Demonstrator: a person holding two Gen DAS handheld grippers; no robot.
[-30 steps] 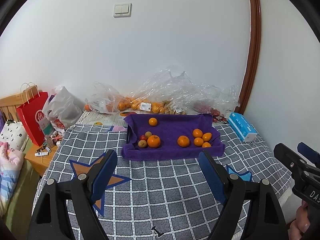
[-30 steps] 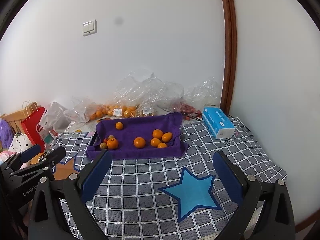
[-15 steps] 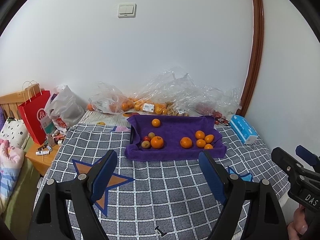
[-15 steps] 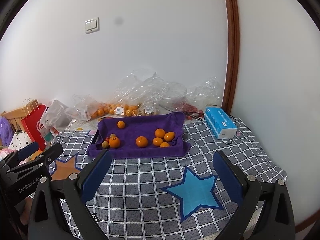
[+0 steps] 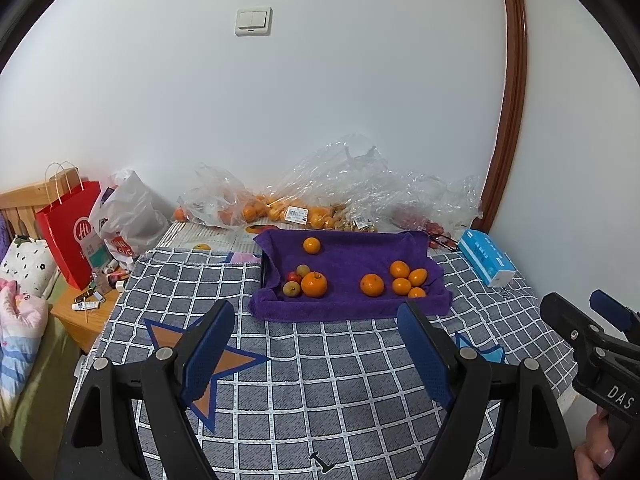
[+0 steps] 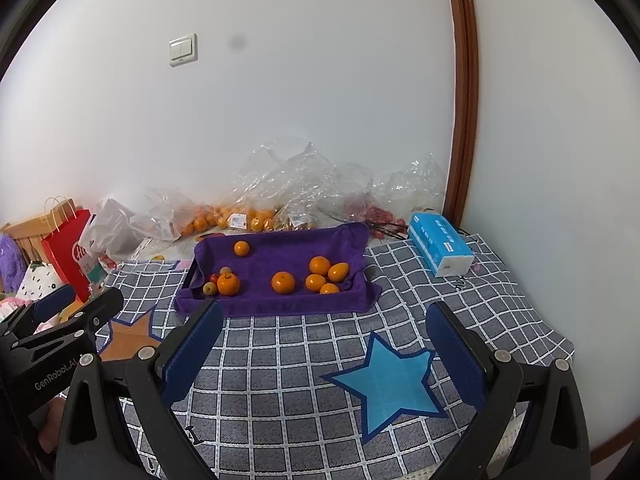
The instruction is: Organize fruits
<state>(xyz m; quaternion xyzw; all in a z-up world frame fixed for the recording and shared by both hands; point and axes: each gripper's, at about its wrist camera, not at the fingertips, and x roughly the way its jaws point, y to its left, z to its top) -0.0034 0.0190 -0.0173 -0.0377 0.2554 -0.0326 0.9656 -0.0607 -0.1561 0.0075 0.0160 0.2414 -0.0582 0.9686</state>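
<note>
Holding both tools wide open and empty, left tool (image 5: 316, 332) and right tool (image 6: 320, 328) hovering near the purple towel tray (image 5: 348, 308), I'm seeing oranges (image 5: 372, 285) sitting inside it on the bed

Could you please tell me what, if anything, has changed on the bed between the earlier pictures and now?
Nothing visibly changed. The left gripper and right gripper stay open and empty, short of the purple towel-lined tray, and the oranges and small fruits lie where they were.
</note>
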